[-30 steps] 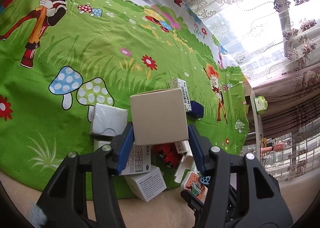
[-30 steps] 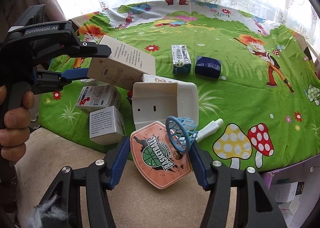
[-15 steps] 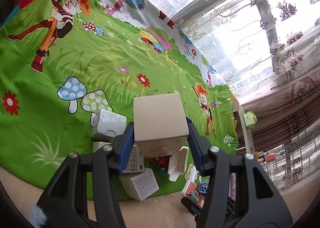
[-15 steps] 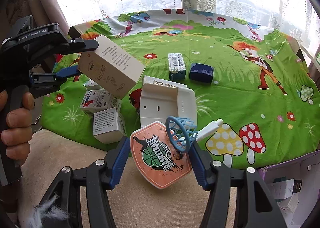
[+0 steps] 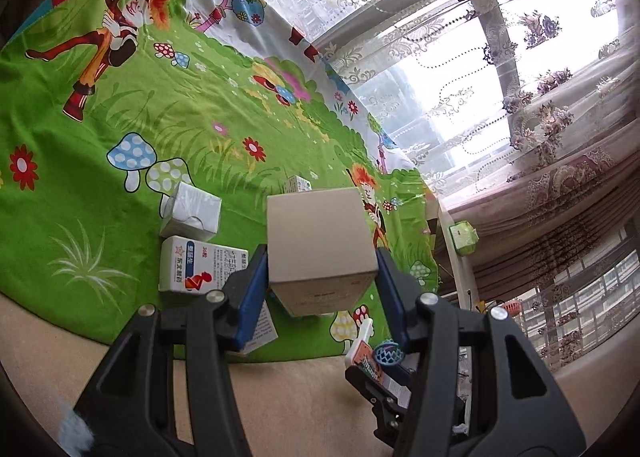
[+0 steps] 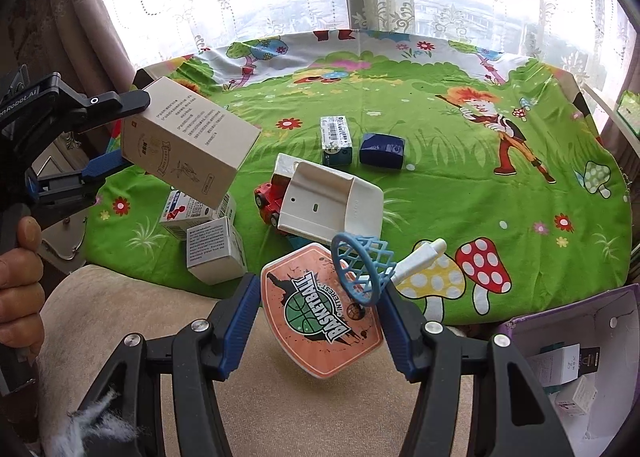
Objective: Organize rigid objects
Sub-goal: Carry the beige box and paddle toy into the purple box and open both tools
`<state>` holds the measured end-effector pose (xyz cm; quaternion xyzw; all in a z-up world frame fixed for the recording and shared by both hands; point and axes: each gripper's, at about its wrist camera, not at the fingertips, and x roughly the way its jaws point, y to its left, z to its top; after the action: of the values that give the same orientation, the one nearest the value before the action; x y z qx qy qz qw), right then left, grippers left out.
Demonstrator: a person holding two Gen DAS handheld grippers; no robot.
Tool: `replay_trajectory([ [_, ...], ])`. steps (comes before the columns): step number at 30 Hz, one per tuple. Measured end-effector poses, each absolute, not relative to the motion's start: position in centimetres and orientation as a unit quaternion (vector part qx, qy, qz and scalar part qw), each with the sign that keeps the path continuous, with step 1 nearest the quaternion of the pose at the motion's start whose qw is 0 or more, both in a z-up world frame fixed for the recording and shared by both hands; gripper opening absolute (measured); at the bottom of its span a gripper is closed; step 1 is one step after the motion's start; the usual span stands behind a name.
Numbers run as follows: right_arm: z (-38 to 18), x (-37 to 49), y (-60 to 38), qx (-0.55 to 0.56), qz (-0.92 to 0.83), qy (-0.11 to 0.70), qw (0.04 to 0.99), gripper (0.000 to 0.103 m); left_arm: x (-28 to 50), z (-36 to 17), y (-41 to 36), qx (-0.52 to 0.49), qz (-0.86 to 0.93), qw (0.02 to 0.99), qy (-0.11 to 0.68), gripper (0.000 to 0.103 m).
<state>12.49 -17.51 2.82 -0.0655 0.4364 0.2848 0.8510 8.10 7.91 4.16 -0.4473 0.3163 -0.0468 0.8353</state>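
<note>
**Both hands loaded above the green cloth**

Left wrist view: my left hand-held gripper (image 5: 320, 281) is clamped on a beige carton (image 5: 320, 241), its blue pads pressed against the carton's two sides, and the carton hangs in the air above the near edge of the desk (image 5: 120, 129) with its green cartoon cloth. Below and to the left of it, on the cloth, lie a red-and-white medicine box (image 5: 192, 267) and, just behind that, a white box (image 5: 192, 213). Low on the right I can see the basketball backboard toy (image 5: 370, 361) held in my other gripper.

Right wrist view: my right hand-held gripper (image 6: 320, 317) grasps the orange basketball backboard toy (image 6: 320, 317) by its side edges; its blue hoop (image 6: 360, 269) sticks up toward the desk. The toy is off the cloth, over the beige cushioned surface (image 6: 280, 397) in front of it. At the left, my left hand (image 6: 18, 281) grips the other tool, the beige carton tilted in the air above the medicine box and a white printed box (image 6: 216, 253). Mid-cloth lie a white plastic tray (image 6: 328, 205) against a red toy truck (image 6: 268, 197), and farther back a teal box (image 6: 337, 135) just beside a dark blue box (image 6: 382, 151). At the lower right stands an open purple box (image 6: 568, 361) with small cartons inside.
</note>
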Motion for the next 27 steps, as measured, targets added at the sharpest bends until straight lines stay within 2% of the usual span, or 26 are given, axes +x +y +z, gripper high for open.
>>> replay_trajectory([
  [14, 4.2, 11.3, -22.5, -0.027, 0.243, 0.419, 0.874, 0.059, 7.5, 3.6, 2.3, -0.469, -0.135, 0.798, 0.354, 0.056],
  [27, 4.2, 10.8, -31.8, 0.032, 0.157, 0.422, 0.893, 0.059, 8.8, 2.1, -4.7, -0.481, -0.215, 0.745, 0.409, 0.056],
])
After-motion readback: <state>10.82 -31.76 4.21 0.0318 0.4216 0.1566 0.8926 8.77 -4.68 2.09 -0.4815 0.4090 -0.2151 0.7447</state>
